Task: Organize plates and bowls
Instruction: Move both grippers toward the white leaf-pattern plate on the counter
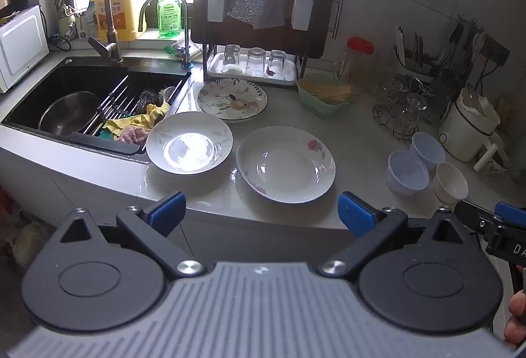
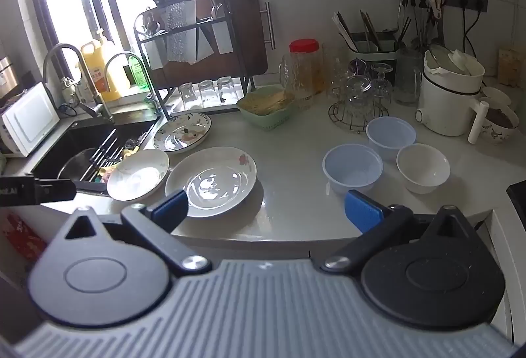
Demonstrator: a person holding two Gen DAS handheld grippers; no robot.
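Three plates, all upright and empty, near the counter's [image 1: 355,140] sink-side end: rabbit-patterned plate [image 1: 232,99] toward the back, leaf-rimmed plate [image 1: 189,142] overhanging the sink edge, rose-printed plate [image 1: 286,164] by the front edge. Two translucent tubs [image 1: 407,172] [image 1: 428,149] and a white bowl [image 1: 449,182] clustered toward the opposite end.

White plate [image 1: 286,164] w/ pink rose print, 2 pale-blue bowls [image 2: 352,168], blue-tipped jaws

A home kitchen. At the left of the frame a dark sink [image 1: 82,101] with a gooseneck faucet [image 1: 98,12] sits under a bright window, detergent bottles on the sill. A dish rack [image 1: 256,29] holds upturned glasses at upper centre, and plates [image 1: 286,164] and bowls [image 2: 422,167] lie across the pale countertop [image 1: 355,140].
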